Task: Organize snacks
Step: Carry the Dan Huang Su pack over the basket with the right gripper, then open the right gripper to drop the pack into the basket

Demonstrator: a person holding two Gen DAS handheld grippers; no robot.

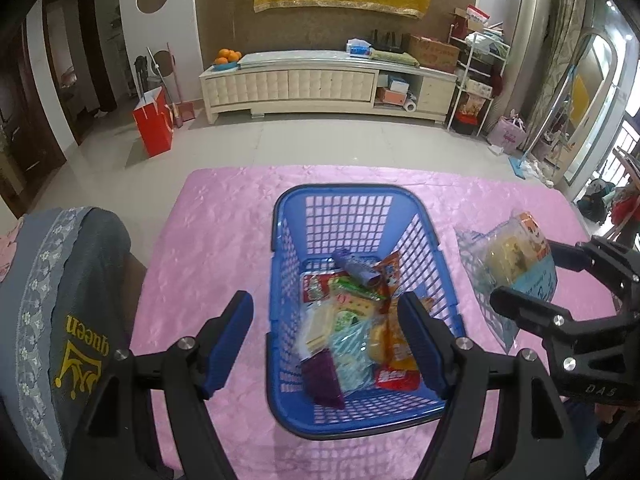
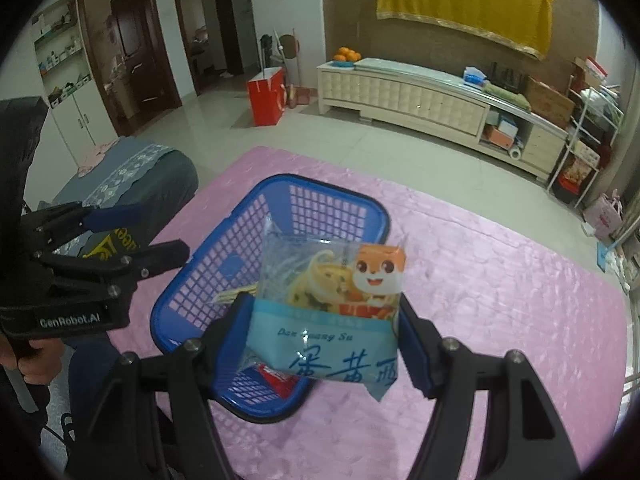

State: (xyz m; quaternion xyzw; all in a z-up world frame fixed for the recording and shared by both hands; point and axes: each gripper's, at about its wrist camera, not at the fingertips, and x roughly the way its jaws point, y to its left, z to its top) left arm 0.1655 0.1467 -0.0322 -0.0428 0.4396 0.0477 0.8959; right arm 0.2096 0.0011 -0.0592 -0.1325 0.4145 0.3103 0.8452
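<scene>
Presently, the right gripper (image 2: 326,344) clamps a pale blue snack packet (image 2: 332,312) (cartoon fox on its front) above the pink tablecloth (image 2: 500,320), just right of the blue basket (image 1: 416,216). The left gripper (image 1: 324,344) hangs open and empty over the basket's piled snacks (image 1: 352,320).

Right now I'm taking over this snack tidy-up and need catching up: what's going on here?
A person is sorting snacks with a hand-held gripper in each hand. The right hand-held gripper is clamped on a light blue snack packet, held in the air beside the blue basket on the pink tablecloth. The left hand-held gripper is open and empty above the basket, which already holds several snack packets.
</scene>
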